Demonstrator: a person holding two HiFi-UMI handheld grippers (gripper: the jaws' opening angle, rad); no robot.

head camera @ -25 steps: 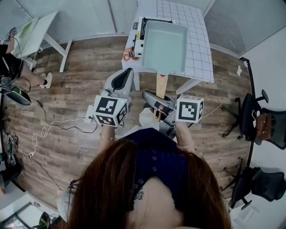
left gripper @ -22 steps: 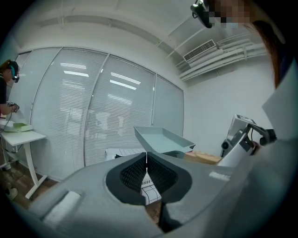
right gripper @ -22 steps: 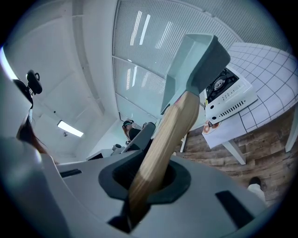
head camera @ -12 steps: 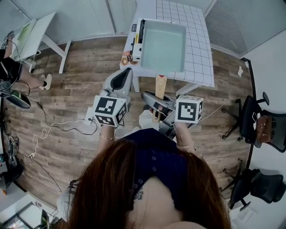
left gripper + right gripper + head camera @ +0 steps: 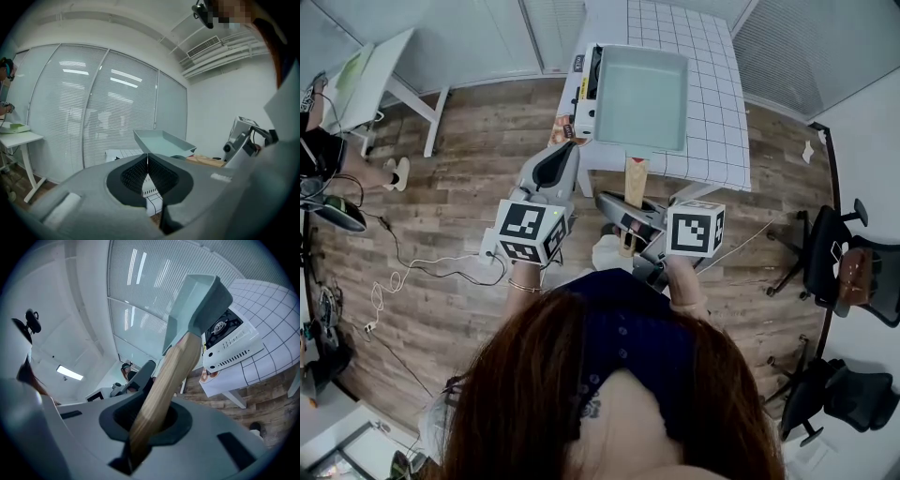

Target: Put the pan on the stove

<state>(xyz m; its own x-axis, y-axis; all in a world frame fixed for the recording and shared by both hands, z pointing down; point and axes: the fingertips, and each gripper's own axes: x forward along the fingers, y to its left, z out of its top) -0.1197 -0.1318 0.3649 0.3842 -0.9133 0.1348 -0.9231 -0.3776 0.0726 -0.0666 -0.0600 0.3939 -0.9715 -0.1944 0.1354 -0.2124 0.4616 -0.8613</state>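
A pale green rectangular pan (image 5: 639, 98) with a wooden handle (image 5: 633, 183) hangs over the white portable stove (image 5: 584, 94) on the gridded table (image 5: 717, 103). My right gripper (image 5: 619, 211) is shut on the handle's near end. In the right gripper view the handle (image 5: 164, 380) runs up from between the jaws to the pan (image 5: 197, 301), with the stove (image 5: 229, 341) and its burner below and beyond it. My left gripper (image 5: 565, 155) floats left of the handle, in front of the table, shut with nothing in it. In the left gripper view the pan (image 5: 164, 140) shows level above the closed jaws.
The small white table (image 5: 276, 310) stands on a wood-plank floor. Another white table (image 5: 380, 66) is at the far left, and a cable (image 5: 412, 267) lies on the floor. Black office chairs (image 5: 853, 262) stand at the right. A person's legs (image 5: 356, 164) are at the left edge.
The pan and my right gripper have edged slightly away from me and to the left over the stove. The left gripper has barely moved.
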